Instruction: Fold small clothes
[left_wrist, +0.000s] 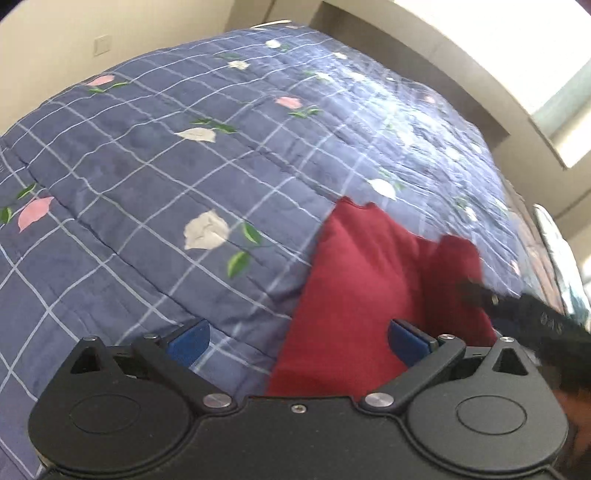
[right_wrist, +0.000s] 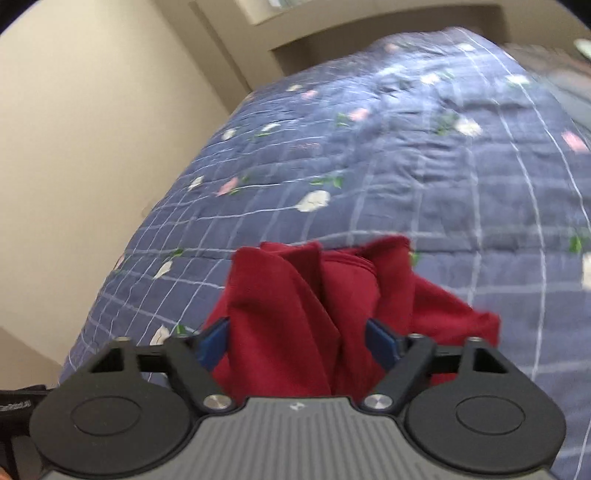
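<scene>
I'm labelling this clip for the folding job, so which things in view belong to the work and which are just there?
Belongs to the job:
- red garment, bunched between the right tool's open fingers
- left tool, wide open, holding nothing
- blue checked floral quilt, the surface under the garment

Just there:
- beige wall
- wall switch plate
- window ledge

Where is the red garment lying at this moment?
The red garment lies on the blue flowered quilt, low and right of centre in the left wrist view. In the right wrist view it is bunched between the right tool fingers.
</scene>
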